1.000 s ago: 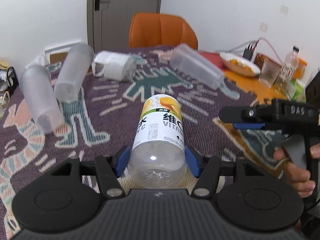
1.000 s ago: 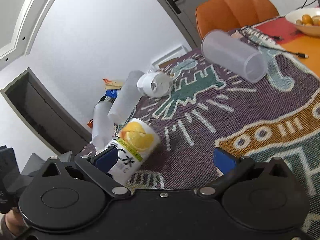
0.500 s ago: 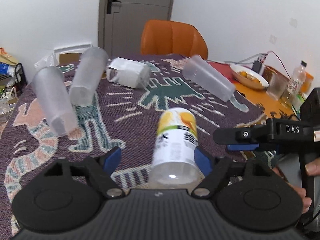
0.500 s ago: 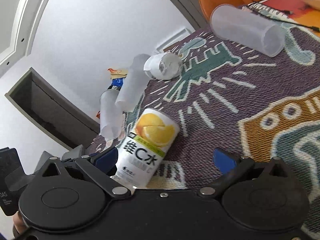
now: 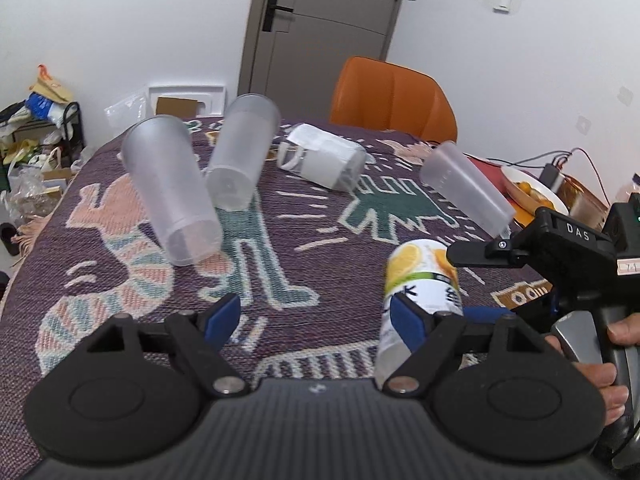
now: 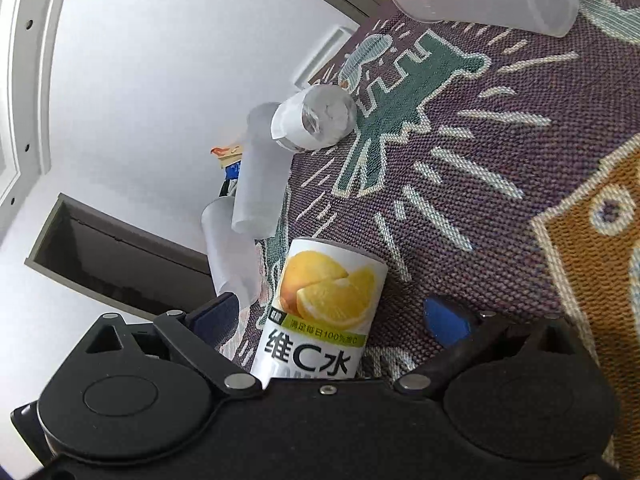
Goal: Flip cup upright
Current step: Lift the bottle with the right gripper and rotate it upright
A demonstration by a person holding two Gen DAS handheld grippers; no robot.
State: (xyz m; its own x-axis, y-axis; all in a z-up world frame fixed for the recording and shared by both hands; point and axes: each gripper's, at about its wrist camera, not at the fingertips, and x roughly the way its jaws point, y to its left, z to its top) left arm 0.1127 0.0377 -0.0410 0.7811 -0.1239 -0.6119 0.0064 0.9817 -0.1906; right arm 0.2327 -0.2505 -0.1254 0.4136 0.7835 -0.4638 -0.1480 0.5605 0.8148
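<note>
The cup with the lemon label [image 5: 422,292] [image 6: 320,312] lies on its side on the patterned cloth [image 5: 320,240]. My left gripper [image 5: 316,318] is open and empty; the cup lies just right of its right finger [image 5: 406,320]. My right gripper [image 6: 340,318] is open, and the cup lies between its fingers without being pinched. The right gripper's body also shows in the left wrist view [image 5: 560,252].
Two frosted cups [image 5: 172,192] [image 5: 242,156], a white-wrapped cup [image 5: 324,156] and a clear cup [image 5: 466,184] lie on their sides farther back. An orange chair [image 5: 394,100] stands beyond the table. A plate of food [image 5: 528,192] sits at the right.
My left gripper has let go of the lemon cup, opened wide and shifted left and back. The right gripper has closed in so the cup now lies between its fingers.
</note>
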